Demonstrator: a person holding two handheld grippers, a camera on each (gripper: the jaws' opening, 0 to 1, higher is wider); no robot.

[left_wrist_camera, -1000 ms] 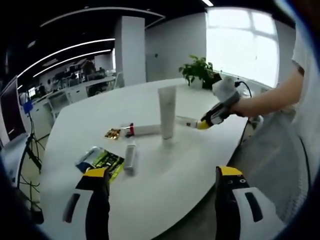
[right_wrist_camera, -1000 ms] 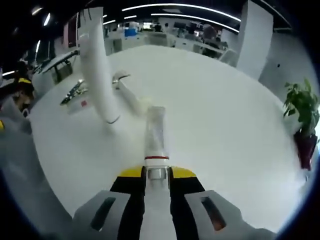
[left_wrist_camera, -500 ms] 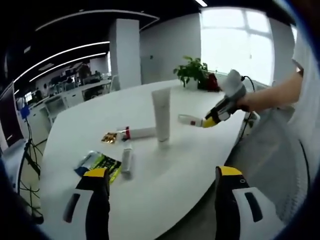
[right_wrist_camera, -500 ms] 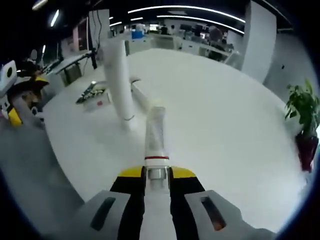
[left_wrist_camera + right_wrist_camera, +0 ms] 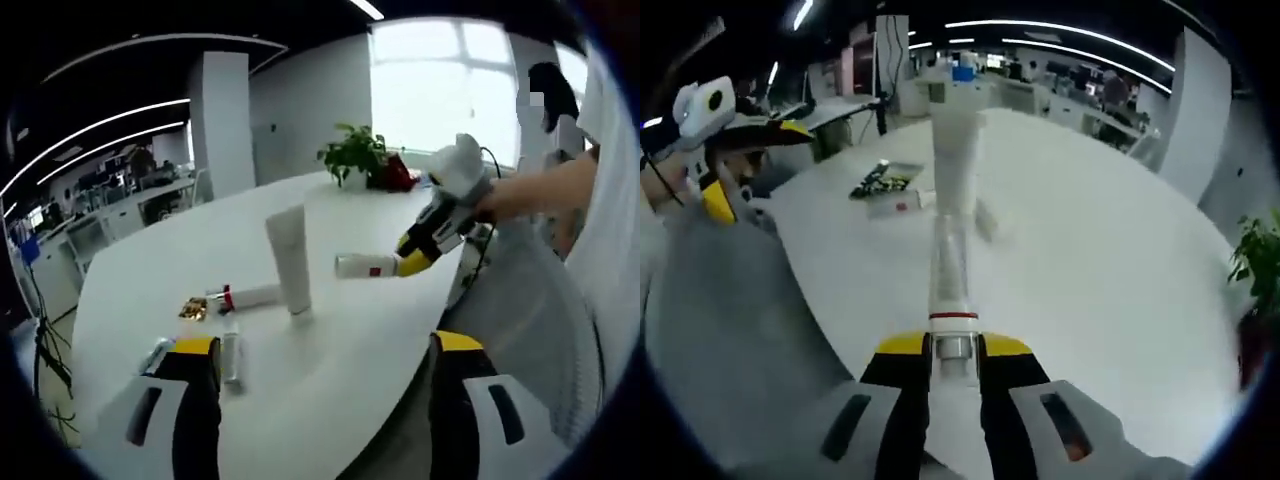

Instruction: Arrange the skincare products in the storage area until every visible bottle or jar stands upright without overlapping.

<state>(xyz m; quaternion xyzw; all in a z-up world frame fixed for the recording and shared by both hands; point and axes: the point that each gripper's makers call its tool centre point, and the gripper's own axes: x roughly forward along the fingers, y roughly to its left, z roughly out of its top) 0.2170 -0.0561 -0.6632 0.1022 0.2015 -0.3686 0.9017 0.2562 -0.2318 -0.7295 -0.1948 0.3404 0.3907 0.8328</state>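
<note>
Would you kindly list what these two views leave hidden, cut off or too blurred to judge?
- Right gripper view: the held tube overlaps the upright tube behind it; both blurred.
- Left gripper view: its own left hand-held gripper jaw covers the packet by the lying bottle.
- Labels on the capped tube: too small.

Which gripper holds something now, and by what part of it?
The right gripper holds a small white bottle by its cap end; the left gripper holds nothing.
</note>
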